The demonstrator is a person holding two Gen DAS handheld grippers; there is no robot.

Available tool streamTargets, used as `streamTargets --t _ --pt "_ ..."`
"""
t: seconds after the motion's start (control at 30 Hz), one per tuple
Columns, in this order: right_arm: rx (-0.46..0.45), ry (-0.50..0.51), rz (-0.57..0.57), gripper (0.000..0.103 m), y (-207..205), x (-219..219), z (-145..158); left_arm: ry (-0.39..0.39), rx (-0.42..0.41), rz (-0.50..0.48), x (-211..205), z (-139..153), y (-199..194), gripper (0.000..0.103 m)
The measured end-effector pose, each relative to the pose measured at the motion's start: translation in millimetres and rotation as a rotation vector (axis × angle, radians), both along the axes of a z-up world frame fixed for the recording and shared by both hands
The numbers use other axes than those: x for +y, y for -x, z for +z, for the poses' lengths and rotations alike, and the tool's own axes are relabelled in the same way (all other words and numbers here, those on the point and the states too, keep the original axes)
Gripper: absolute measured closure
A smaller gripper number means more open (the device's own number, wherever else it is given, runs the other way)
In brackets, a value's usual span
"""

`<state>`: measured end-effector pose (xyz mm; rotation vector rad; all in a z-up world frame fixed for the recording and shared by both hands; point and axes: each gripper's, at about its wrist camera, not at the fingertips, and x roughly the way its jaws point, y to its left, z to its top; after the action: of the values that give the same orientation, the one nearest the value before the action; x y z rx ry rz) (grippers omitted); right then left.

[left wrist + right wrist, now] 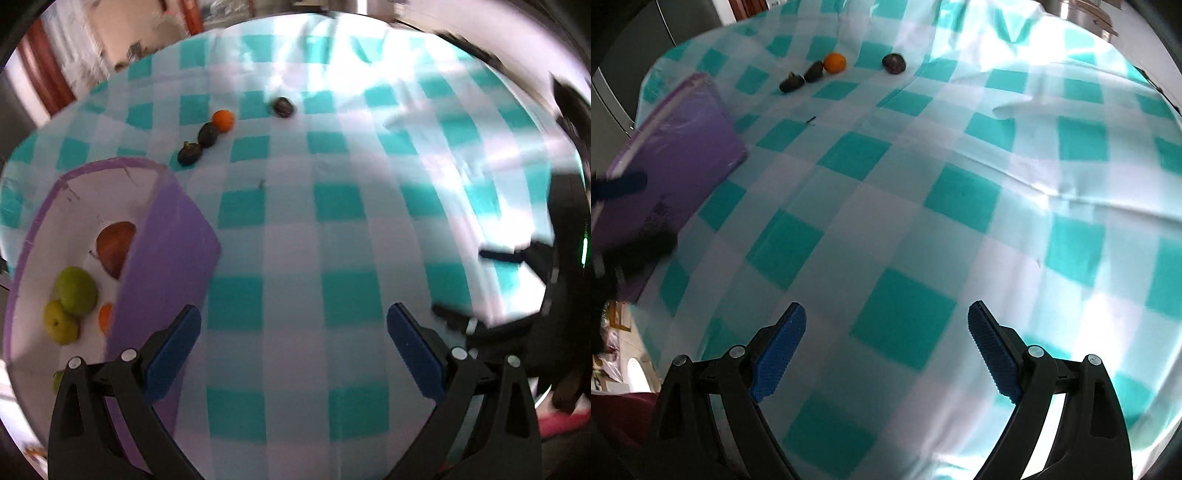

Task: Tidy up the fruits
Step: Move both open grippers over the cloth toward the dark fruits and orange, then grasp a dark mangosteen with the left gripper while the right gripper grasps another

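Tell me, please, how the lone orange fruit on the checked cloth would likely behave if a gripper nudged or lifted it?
The orange fruit looks round, so a nudge would probably roll it. It touches a dark fruit, which might shift too. Small and smooth-looking, it could slip from a loose grasp.

We see the purple box's near wall (162, 266) hiding half the small orange fruit (106, 316) and part of the reddish-brown fruit (115, 245). Right edge of the left wrist view: black hand-held gripper (554, 295) motion-blurred, state unclear. Dark round fruits (792, 83) too small to identify.
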<state>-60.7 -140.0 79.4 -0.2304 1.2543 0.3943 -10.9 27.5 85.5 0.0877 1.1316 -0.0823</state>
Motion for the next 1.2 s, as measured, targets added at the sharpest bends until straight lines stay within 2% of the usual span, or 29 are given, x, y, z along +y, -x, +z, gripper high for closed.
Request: streamTargets --t 0.13,0.17,0.2,0.27,0.33,0.37,0.43,0.47,0.5,0.53,0.57,0.63,0.73,0.8,0.87,0.9,1.0,1.07,1.2 --pt "0.001 0.024 0.0 0.016 -37 22 -9 0.13 -0.028 0.077 36 21 -70 0.002" --pt "0.008 0.026 -0.016 0.016 -50 27 -12 0.228 -0.02 0.073 46 27 -95 0.002" --pt "0.014 0.024 -0.032 0.016 -60 30 -14 0.256 -0.012 0.09 54 31 -113 0.002" --pt "0.02 0.018 -0.067 0.016 -85 38 -18 0.214 0.045 0.121 68 35 -159 0.002" --pt "0.018 0.009 -0.085 0.016 -107 46 -18 0.237 0.102 0.094 81 36 -194 0.002" --pt "0.011 0.003 -0.095 0.016 -122 51 -18 0.208 0.121 0.069 88 36 -214 0.002" --pt "0.002 -0.002 -0.107 0.016 -143 58 -19 0.089 0.161 -0.01 94 27 -242 0.002" --pt "-0.006 -0.005 -0.117 0.016 -157 63 -20 -0.001 0.192 -0.088 94 15 -257 0.002" --pt "-0.01 -0.007 -0.124 0.017 -168 65 -21 -0.056 0.211 -0.145 94 5 -265 0.002" --pt "-0.015 -0.009 -0.13 0.017 -178 68 -21 -0.102 0.245 -0.21 93 -7 -271 0.002" --pt "-0.023 -0.007 -0.14 0.017 -193 72 -23 -0.161 0.317 -0.306 91 -28 -279 0.004" --pt "-0.03 -0.01 -0.155 0.017 -213 76 -25 -0.207 0.396 -0.402 93 -52 -284 0.006" --pt "-0.038 -0.008 -0.172 0.018 -238 83 -27 -0.186 0.462 -0.468 98 -73 -294 0.007" --pt "-0.049 -0.004 -0.172 0.018 -256 91 -29 -0.119 0.522 -0.458 106 -84 -307 0.016" --pt "-0.054 0.009 -0.162 0.019 -274 101 -33 -0.031 0.561 -0.426 114 -88 -322 0.018" --pt "-0.053 0.019 -0.16 0.02 -282 106 -37 -0.027 0.563 -0.43 116 -89 -327 0.018" --pt "-0.046 0.043 -0.154 0.024 -303 121 -46 -0.091 0.566 -0.492 113 -98 -332 0.019" --pt "-0.048 0.057 -0.146 0.027 -314 131 -51 -0.086 0.582 -0.525 109 -103 -334 0.019" --pt "-0.058 0.084 -0.138 0.039 -322 144 -58 -0.13 0.51 -0.569 102 -105 -340 0.021"
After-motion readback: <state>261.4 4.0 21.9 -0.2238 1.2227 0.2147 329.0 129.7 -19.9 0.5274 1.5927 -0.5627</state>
